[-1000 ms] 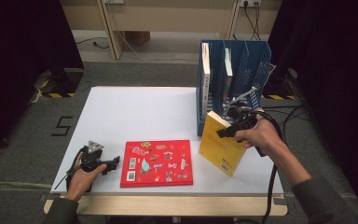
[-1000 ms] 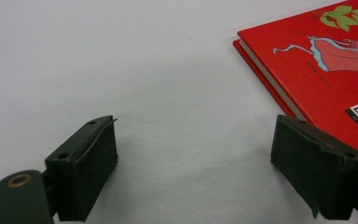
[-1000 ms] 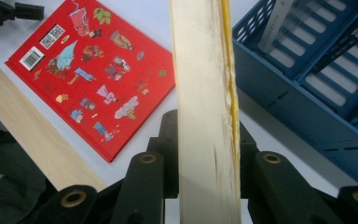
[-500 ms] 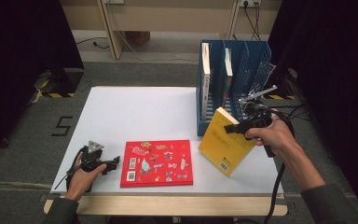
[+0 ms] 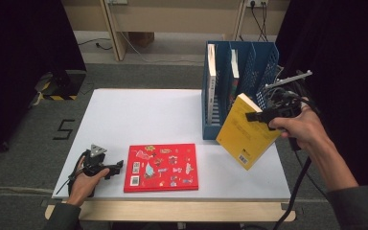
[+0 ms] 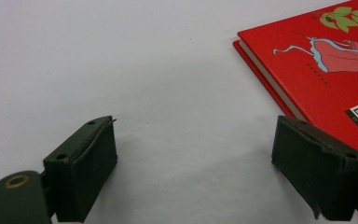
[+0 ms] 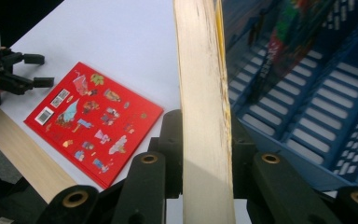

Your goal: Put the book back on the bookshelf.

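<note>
My right fingers (image 7: 204,154) pinch the yellow book (image 5: 244,132), tilted in the air just in front of the blue rack (image 5: 249,57), not yet slotted in. My left fingers (image 6: 205,168) rest spread beside the red book (image 5: 162,166), which lies flat on the surface (image 5: 139,115).

I'm working in a lab-style recording booth: black curtains (image 5: 24,57) flank a white tabletop (image 5: 139,115), with floor tape markings (image 5: 63,129) and wall sockets (image 5: 256,4).
</note>
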